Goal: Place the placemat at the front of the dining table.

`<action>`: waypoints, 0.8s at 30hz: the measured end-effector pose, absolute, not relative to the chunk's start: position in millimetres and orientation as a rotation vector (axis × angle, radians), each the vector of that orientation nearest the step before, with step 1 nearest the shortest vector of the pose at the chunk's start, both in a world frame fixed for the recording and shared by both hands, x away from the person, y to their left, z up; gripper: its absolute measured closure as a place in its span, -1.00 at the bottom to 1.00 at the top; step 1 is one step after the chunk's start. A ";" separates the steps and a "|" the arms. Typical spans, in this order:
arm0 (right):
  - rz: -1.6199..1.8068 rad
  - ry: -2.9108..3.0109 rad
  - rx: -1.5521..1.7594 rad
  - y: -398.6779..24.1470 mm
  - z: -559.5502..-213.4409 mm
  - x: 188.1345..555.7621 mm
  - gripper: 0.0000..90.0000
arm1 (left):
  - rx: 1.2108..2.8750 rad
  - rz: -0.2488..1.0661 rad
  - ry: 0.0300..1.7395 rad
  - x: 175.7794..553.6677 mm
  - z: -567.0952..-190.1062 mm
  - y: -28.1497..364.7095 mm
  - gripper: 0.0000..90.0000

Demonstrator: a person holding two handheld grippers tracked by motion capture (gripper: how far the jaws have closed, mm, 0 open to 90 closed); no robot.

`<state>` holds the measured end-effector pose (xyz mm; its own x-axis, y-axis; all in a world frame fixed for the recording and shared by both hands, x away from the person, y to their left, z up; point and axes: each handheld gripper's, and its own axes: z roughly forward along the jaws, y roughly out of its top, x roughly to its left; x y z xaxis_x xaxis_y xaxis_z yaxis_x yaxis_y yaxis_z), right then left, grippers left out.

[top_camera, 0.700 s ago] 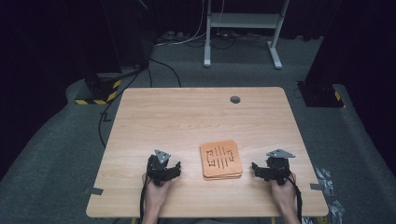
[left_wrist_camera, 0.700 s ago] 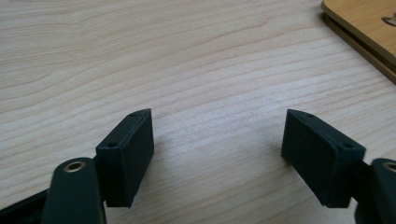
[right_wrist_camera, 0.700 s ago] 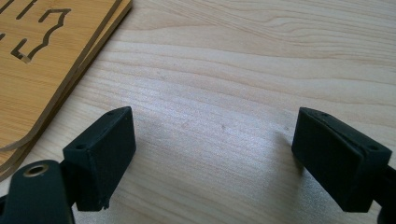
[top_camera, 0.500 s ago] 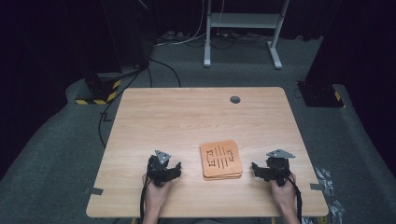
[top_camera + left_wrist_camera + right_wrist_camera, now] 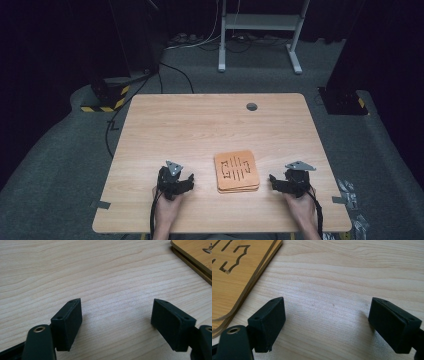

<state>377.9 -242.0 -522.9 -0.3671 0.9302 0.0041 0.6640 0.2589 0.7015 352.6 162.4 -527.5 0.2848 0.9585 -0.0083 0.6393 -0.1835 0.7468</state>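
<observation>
Lying flat near the front edge of the table (image 5: 210, 120), between the two grippers and touching neither: a small stack of wooden boards (image 5: 237, 171), roughly square with rounded corners, long axis running slightly front to back, cut-out slots on the top face pointing across it. Thin, orange-brown, layered; edges of at least two boards visible in the right gripper view (image 5: 239, 272), and a corner in the left gripper view (image 5: 195, 255). Pale wood-grain tabletop, smooth, with a round dark hole (image 5: 251, 106) near the far edge. Around it grey carpet, black cables (image 5: 150, 85), a yellow-and-black striped strip (image 5: 107, 102) at far left, a white metal stand (image 5: 260, 30) beyond, dark surroundings. Left gripper (image 5: 186, 183) resting low on the table left of the stack, jaws spread wide with only bare wood between them (image 5: 116, 322). Right gripper (image 5: 274, 181) right of the stack, jaws likewise wide apart, holding nothing (image 5: 327, 322). Black, blocky, matte pads.
</observation>
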 end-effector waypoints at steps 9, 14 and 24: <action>0.904 2.121 1.441 -239.8 -521.6 376.2 -0.59 | 1.910 0.632 1.431 352.5 -527.5 162.4 -0.45; 0.919 2.133 1.438 -235.4 -520.9 375.3 -0.59 | 1.910 0.632 1.431 352.5 -527.5 162.4 -0.45; 0.930 2.157 1.421 -221.5 -517.8 377.5 -0.56 | 1.910 0.632 1.431 352.5 -527.5 162.3 -0.45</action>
<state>377.5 -221.5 -517.8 -0.4077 0.9125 0.0336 0.6510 0.2647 0.7115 352.5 162.3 -527.5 0.2844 0.9587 -0.0088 0.6397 -0.1830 0.7465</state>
